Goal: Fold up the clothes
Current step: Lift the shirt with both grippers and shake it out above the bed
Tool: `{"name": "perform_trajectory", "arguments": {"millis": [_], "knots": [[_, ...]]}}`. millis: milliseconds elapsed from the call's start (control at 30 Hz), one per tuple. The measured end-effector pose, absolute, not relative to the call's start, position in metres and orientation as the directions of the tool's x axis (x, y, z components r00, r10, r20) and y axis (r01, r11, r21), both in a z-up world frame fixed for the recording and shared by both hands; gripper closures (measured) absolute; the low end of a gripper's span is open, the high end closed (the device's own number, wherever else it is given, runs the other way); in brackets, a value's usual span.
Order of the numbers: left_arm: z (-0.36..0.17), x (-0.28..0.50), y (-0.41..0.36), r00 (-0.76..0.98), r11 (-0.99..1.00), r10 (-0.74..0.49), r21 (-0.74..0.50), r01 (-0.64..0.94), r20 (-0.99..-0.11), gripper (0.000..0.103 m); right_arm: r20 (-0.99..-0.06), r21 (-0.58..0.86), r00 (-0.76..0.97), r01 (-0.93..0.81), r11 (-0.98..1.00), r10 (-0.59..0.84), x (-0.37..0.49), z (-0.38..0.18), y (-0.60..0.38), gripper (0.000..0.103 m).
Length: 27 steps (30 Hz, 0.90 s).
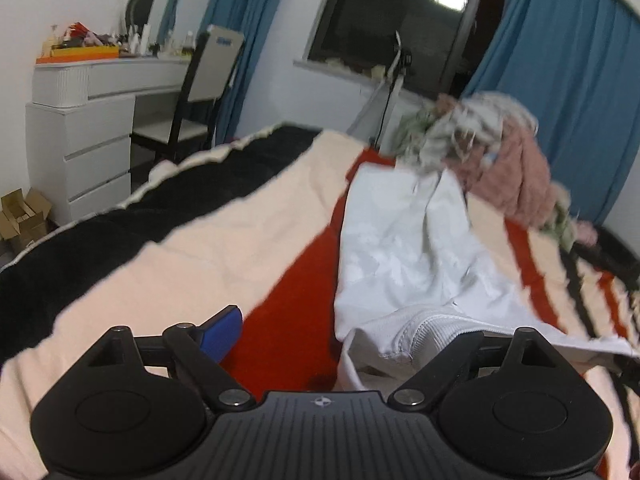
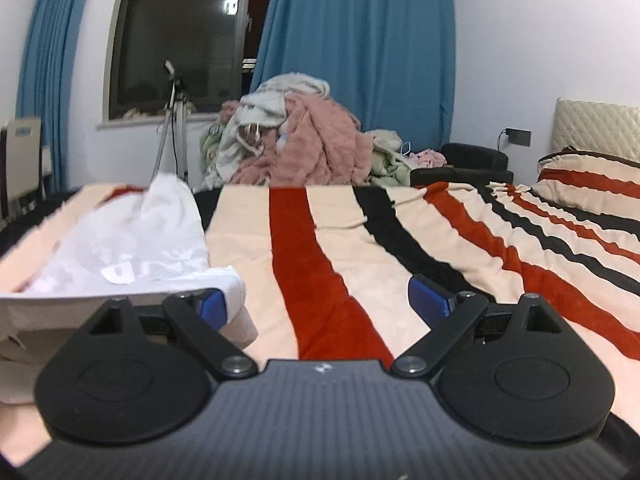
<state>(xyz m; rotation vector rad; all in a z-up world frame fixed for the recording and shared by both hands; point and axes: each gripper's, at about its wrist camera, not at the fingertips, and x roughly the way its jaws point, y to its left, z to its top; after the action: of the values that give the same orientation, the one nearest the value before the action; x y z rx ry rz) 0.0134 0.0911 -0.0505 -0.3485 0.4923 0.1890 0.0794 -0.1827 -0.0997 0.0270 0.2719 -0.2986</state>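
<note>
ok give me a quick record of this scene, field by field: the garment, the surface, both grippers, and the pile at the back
garment: white printed cotton garment, laid lengthwise on the bed
surface: cream, red and black striped blanket
left gripper: open, garment's ribbed hem between its fingers
right gripper: open, left finger at the garment's edge
pile: pink fluffy and grey clothes heap at the far edge, unfolded

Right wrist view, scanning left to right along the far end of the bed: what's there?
Chair → tripod → clothes pile → black seat → wall charger → striped pillow.
</note>
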Motion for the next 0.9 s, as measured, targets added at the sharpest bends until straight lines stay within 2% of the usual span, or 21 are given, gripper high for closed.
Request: {"name": "perform_trajectory", "arguments": {"millis": [133, 233, 433, 533, 667, 733, 900], "knots": [[-0.015, -0.005, 0.1, 0.918, 0.907, 0.095, -0.347, -0.239, -0.384, 0.013, -0.172, 0.034, 0.945, 0.289, 0.957, -0.279, 0.058, -0.024, -0.183, 0.011], [0.033, -0.021, 0.106, 0.956, 0.895, 0.087, -0.4, -0.198, -0.279, 0.013, -0.098, 0.069, 0.957, 0.282, 0.957, -0.275, 0.042, 0.033, -0.184, 0.011], [0.175, -0.052, 0.102, 0.997, 0.899, 0.069, -0.432, -0.078, -0.035, 0.013, 0.052, 0.137, 0.962, 0.259, 0.956, -0.268, 0.01, 0.148, -0.185, 0.011], [0.252, -0.063, 0.096, 0.996, 0.911, 0.081, -0.408, -0.054, 0.048, 0.013, 0.126, 0.164, 0.957, 0.24, 0.957, -0.261, -0.005, 0.209, -0.188, 0.011], [0.35, -0.07, 0.085, 0.987, 0.931, 0.085, -0.364, -0.03, 0.134, 0.013, 0.209, 0.178, 0.947, 0.209, 0.961, -0.245, -0.016, 0.296, -0.2, 0.011], [0.393, -0.067, 0.078, 0.982, 0.943, 0.095, -0.331, -0.036, 0.166, 0.011, 0.222, 0.183, 0.946, 0.198, 0.963, -0.237, -0.011, 0.328, -0.206, 0.011], [0.459, -0.031, 0.062, 0.973, 0.958, 0.111, -0.282, -0.05, 0.205, 0.007, 0.23, 0.174, 0.945, 0.194, 0.965, -0.231, 0.02, 0.383, -0.219, 0.011]]}}
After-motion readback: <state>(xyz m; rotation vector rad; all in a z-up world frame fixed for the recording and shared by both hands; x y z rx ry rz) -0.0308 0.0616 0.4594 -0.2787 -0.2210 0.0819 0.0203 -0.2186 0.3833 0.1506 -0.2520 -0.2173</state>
